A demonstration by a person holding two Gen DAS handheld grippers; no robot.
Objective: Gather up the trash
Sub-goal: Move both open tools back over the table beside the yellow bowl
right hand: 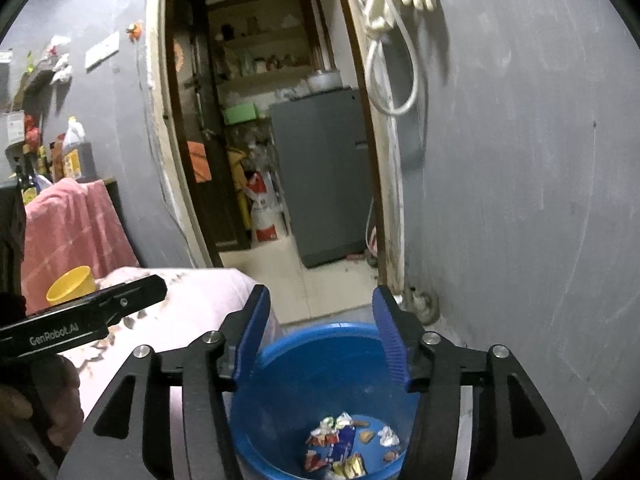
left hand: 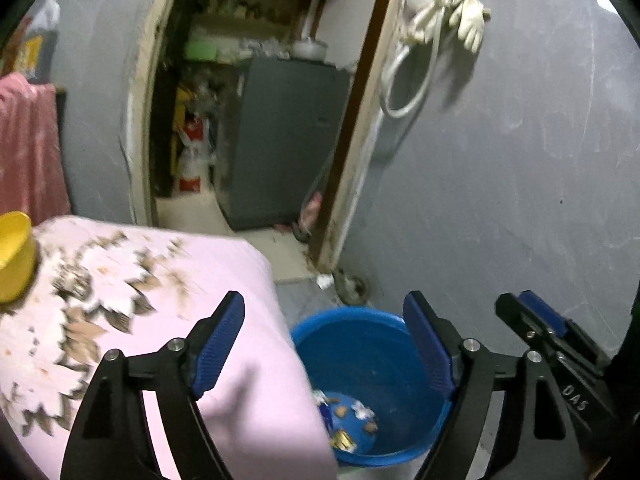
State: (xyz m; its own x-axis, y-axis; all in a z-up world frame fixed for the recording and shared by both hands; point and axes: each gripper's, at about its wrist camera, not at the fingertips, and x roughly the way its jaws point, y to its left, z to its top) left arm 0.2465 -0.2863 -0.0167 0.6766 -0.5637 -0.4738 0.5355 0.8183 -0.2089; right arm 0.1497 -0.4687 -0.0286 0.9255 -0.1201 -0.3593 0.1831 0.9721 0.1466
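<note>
Blue pads of my right gripper (right hand: 320,334) frame the nearest view, its jaws parted with nothing between them, poised over the blue bucket (right hand: 320,412) on the floor. Crumpled wrappers (right hand: 340,446) lie at the bucket's bottom, so I judge the drop step is done for this load. My left gripper (left hand: 324,342) hovers with jaws wide and empty too, half over the near left pink flowered cloth (left hand: 132,280), half over the bucket's rim. Next I would look for more trash on that cloth-covered surface; I see none from here, only a yellow cup (left hand: 14,254) at its far left. Room is tight: the grey wall (right hand: 520,200) runs close on the right, the cloth's edge overhangs the bucket on the left, and the two grippers sit near each other. An open doorway (right hand: 272,160) lies far ahead.
</note>
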